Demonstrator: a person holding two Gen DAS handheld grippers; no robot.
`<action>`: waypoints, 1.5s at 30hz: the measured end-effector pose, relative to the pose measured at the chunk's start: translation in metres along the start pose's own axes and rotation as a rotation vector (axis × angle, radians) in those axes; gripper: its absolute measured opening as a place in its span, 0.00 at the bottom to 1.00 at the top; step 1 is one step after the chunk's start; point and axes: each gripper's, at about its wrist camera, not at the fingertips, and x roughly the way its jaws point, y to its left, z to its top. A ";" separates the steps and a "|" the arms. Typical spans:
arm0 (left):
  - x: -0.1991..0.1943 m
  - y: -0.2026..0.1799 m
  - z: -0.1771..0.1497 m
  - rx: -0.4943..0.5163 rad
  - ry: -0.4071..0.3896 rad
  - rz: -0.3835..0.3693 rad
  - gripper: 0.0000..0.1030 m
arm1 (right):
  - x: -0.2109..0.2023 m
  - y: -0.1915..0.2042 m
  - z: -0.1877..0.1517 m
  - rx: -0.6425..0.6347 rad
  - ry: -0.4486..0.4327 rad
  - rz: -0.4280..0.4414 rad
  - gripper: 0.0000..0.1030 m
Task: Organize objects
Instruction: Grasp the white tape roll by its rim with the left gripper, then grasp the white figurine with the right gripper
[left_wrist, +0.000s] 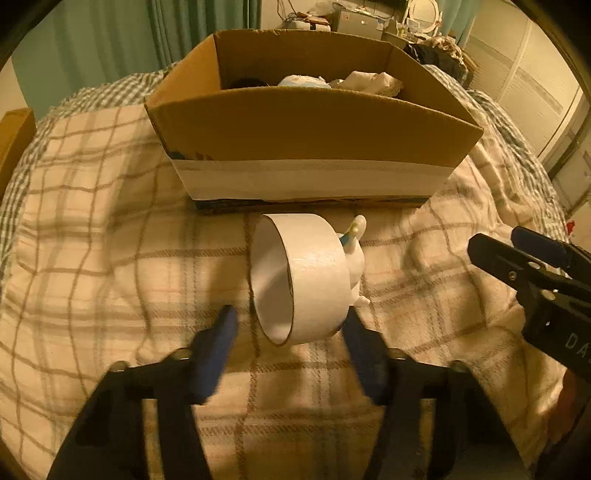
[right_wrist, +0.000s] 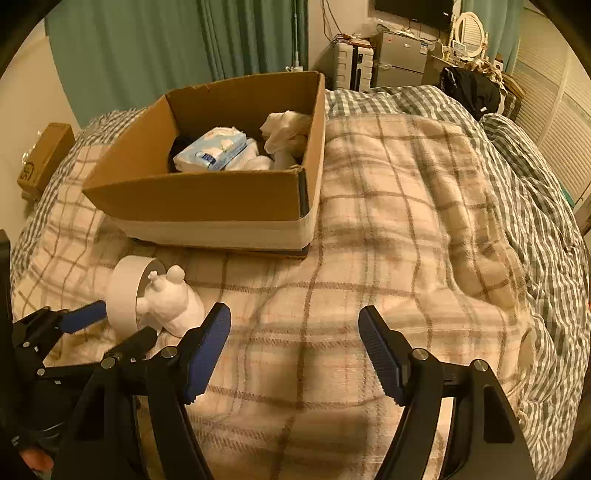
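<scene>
Both blue-padded fingers of the left gripper stand spread on either side of the white tape roll, which rests on edge before the brown cardboard box, axis crosswise, while the right gripper hangs open, empty, farther off.

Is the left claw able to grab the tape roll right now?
Probably yes. The left claw is open with the tape roll standing on edge just ahead between its fingers. Only the small white figurine leans against the roll's far side.
</scene>
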 end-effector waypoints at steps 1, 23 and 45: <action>-0.002 0.001 0.000 -0.004 -0.007 -0.009 0.44 | 0.000 0.001 0.000 -0.005 0.000 -0.003 0.69; -0.065 0.073 0.006 -0.129 -0.210 0.099 0.29 | -0.011 0.064 0.006 -0.127 -0.012 0.087 0.82; -0.050 0.081 0.002 -0.122 -0.180 0.104 0.29 | 0.064 0.109 0.016 -0.219 0.136 0.126 0.43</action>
